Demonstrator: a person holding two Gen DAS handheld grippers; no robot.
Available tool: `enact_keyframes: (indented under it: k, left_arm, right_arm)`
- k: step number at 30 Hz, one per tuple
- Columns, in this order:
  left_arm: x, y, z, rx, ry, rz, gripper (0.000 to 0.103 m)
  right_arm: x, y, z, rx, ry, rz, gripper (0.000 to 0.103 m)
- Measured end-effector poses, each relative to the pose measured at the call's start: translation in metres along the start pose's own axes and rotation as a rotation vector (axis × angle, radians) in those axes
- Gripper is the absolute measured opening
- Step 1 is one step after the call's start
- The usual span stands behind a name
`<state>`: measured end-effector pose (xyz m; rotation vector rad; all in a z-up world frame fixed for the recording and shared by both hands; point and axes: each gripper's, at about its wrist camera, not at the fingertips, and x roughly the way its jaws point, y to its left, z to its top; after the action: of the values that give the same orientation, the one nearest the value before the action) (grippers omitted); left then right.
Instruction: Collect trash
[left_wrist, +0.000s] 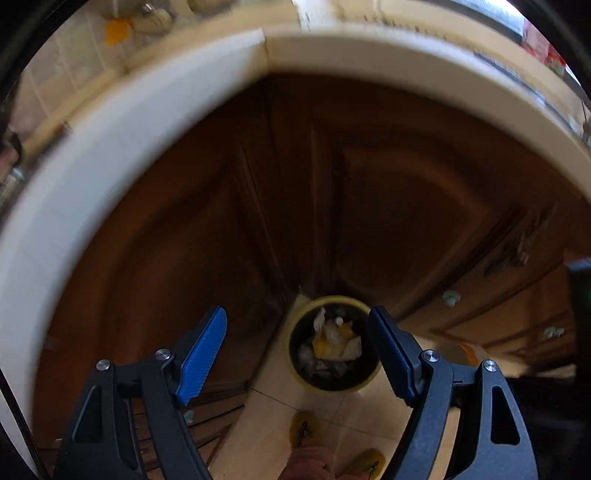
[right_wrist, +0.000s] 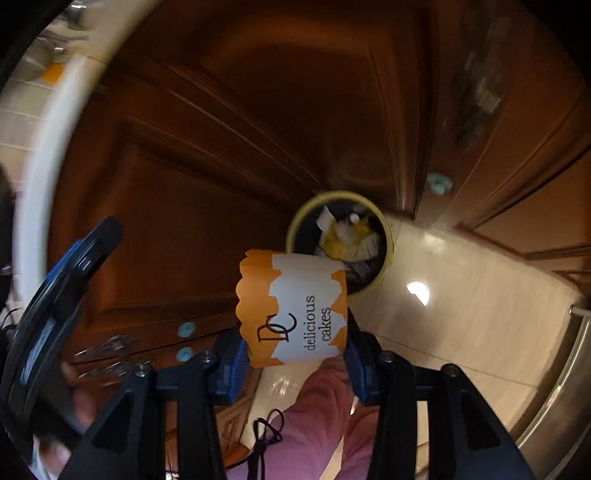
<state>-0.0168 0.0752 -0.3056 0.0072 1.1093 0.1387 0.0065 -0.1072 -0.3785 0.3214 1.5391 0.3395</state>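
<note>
A yellow-rimmed trash bin (left_wrist: 334, 343) stands on the tiled floor against brown wooden cabinets, holding crumpled white and yellow waste. My left gripper (left_wrist: 297, 354) is open and empty, high above the bin, which shows between its blue pads. My right gripper (right_wrist: 293, 354) is shut on an orange and white "delicious cakes" cake box (right_wrist: 291, 306), held in the air just left of and above the bin (right_wrist: 338, 242). The left gripper (right_wrist: 55, 295) also shows at the left edge of the right wrist view.
A white countertop edge (left_wrist: 110, 147) curves above the wooden cabinet doors (left_wrist: 369, 206). Pale floor tiles (right_wrist: 461, 295) spread right of the bin. A steel appliance edge (right_wrist: 561, 387) is at far right. The person's pink-clad legs (right_wrist: 314, 424) and sandals (left_wrist: 304, 428) are below.
</note>
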Motion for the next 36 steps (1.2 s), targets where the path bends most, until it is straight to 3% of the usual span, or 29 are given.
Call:
enact_keyframes:
  k: [4, 9, 15, 22, 31, 36]
  left_arm:
    - [0.041, -0.006, -0.021, 0.048, 0.007, 0.041, 0.077]
    - [0.08, -0.003, -0.031, 0.026, 0.056, 0.045, 0.078]
    - [0.099, 0.001, -0.034, 0.059, 0.066, 0.066, 0.078]
    - [0.089, 0.004, -0.029, 0.06, 0.039, 0.082, 0.082]
    - [0.053, 0.012, -0.006, 0.027, 0.029, 0.068, 0.083]
    - [0.007, 0.008, 0.011, 0.007, 0.013, 0.026, 0.084]
  right_arm:
    - [0.054, -0.009, 0.015, 0.005, 0.04, -0.02, 0.046]
    - [0.11, -0.02, 0.029, 0.017, 0.1, -0.031, 0.047]
    - [0.14, -0.026, 0.043, 0.058, 0.136, -0.019, 0.047]
    - [0.127, -0.013, 0.045, 0.027, 0.102, -0.006, 0.065]
    - [0.088, -0.008, 0.041, 0.06, 0.045, 0.018, 0.065]
    - [0.032, -0.007, 0.03, 0.081, -0.01, 0.028, 0.065]
